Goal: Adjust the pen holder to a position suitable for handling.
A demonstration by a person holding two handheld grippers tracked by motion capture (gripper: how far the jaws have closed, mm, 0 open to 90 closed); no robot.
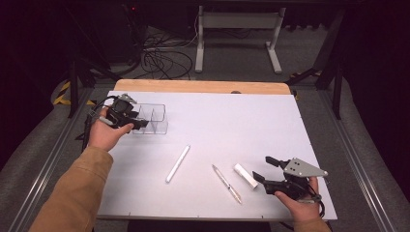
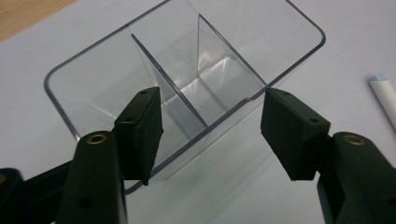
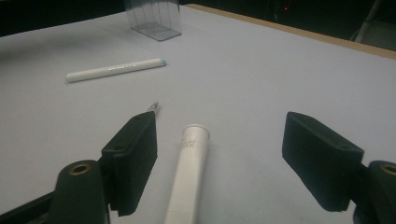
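Fingers (image 2: 140,130) astride clear organizer (image 2: 187,70) wall

- A clear plastic box (image 1: 151,119) stands upright in the upper left of the high view, on the white table. Thin see-through walls split it into small empty parts.
- A short white tube (image 1: 245,175) lies flat at the lower right, tilted, just beside a thin pen.
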